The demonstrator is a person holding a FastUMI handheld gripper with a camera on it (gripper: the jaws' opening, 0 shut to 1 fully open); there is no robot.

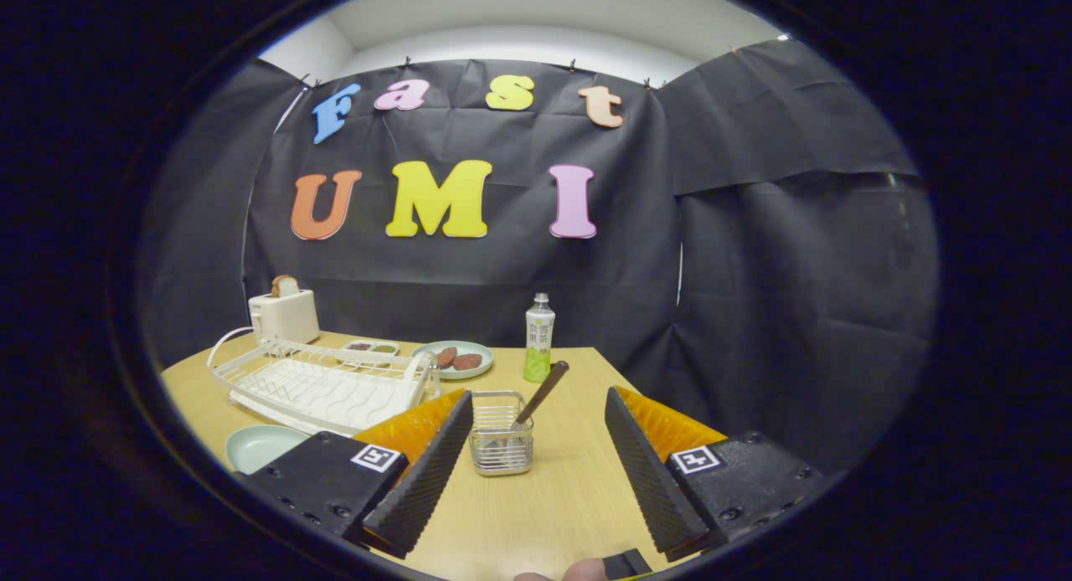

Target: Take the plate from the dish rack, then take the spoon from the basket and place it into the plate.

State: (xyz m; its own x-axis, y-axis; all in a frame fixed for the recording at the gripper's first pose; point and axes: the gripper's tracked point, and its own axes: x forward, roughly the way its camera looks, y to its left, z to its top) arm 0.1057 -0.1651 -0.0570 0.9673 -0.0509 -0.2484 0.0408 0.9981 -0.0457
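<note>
The gripper view rides low over the wooden table (544, 497), looking forward along the two spread fingers (423, 472) at the lower frame toward the black cloth wall. The wire basket (501, 444) sits close ahead at lower centre; the dish rack (322, 384) lies lower left.

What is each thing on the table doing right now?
gripper: open, holding nothing
spoon: leaning in the basket, handle up
basket: upright, just ahead of the fingers
dish rack: no dishes in it
plate: flat on the table
bottle: upright, capped
toaster: bread sticking up
</note>
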